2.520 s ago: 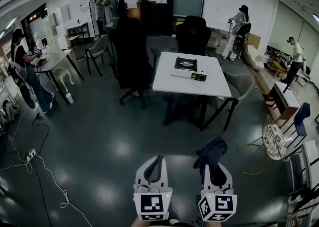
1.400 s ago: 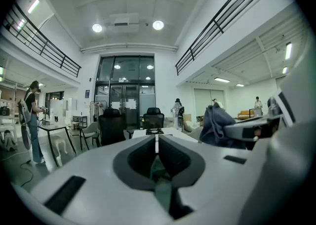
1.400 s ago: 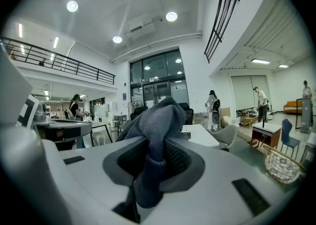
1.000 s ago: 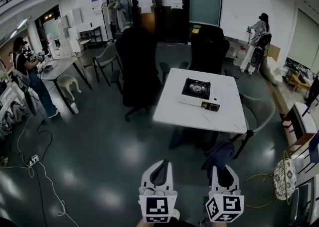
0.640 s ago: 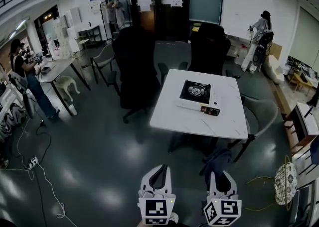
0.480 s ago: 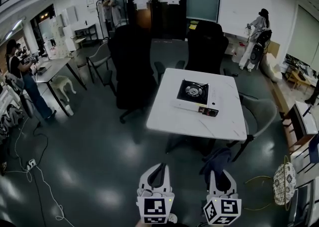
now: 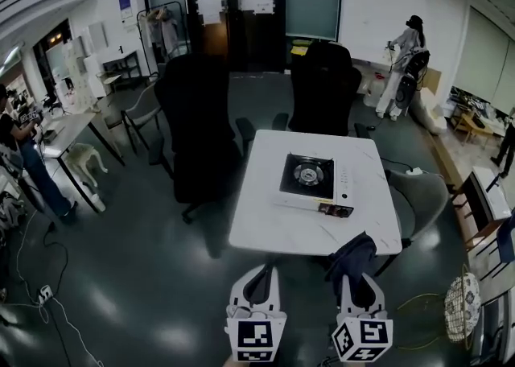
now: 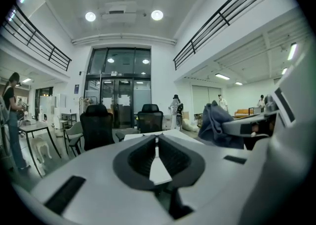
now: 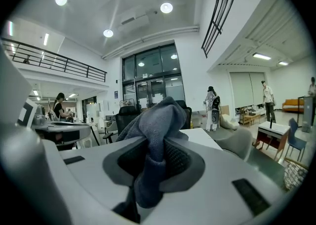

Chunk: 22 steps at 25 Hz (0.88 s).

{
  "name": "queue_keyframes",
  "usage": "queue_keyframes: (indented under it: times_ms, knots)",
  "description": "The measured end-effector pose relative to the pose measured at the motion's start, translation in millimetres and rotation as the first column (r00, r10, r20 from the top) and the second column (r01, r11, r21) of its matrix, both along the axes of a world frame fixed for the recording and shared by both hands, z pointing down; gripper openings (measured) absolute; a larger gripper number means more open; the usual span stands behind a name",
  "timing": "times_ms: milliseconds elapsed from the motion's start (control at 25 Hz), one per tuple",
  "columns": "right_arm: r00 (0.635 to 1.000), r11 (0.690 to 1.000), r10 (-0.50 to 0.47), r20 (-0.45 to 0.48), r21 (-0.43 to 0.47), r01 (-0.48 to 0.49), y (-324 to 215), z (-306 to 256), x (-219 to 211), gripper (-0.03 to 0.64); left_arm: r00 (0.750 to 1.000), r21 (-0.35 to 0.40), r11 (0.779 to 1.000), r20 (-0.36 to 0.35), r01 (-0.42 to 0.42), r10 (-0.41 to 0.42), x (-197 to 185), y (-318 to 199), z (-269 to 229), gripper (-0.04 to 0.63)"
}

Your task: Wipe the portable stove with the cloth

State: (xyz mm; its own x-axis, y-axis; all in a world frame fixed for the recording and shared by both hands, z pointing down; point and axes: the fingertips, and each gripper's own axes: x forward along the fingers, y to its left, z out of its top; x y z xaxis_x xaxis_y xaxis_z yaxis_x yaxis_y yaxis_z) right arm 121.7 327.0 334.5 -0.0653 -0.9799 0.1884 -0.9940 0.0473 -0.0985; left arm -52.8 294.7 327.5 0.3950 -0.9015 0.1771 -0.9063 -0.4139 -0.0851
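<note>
The portable stove (image 7: 310, 181), white with a black top and a round burner, stands on the white table (image 7: 265, 228) straight ahead. Both grippers hang just short of the table's near edge. My right gripper (image 7: 355, 280) is shut on the dark blue-grey cloth (image 7: 349, 256), which bunches up over its jaws; in the right gripper view the cloth (image 9: 156, 120) fills the gap of that gripper (image 9: 157, 146). My left gripper (image 7: 257, 283) is shut with nothing in it, its jaws closed together in the left gripper view (image 8: 157, 142). The cloth (image 8: 217, 123) also shows at that view's right.
Two black office chairs (image 7: 195, 128) (image 7: 323, 88) stand at the table's far side and a grey chair (image 7: 416, 196) at its right. A desk (image 7: 68, 132) and a person (image 7: 24, 156) are at the left. A wire basket (image 7: 461, 313) sits on the floor at the right.
The table and stove have come much closer and now sit just beyond the grippers. Both grippers keep the same pose, the right one still holding the cloth.
</note>
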Motion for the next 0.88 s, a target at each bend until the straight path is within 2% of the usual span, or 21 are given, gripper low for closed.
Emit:
queue_keyframes:
  times_ms: [400, 880]
  knots:
    - [0.998, 0.998, 0.067, -0.02, 0.007, -0.067, -91.4, -3.4, -0.9, 0.089, 0.998, 0.014, 0.998, -0.008, -0.064, 0.064, -5.7, -102.5, -2.7, 0.031]
    - [0.993, 0.992, 0.114, -0.04, -0.056, -0.116, -147.6, 15.1, 17.8, 0.091, 0.996, -0.047, 0.995, -0.024, -0.089, 0.088, 4.7, -173.2, 19.3, 0.031]
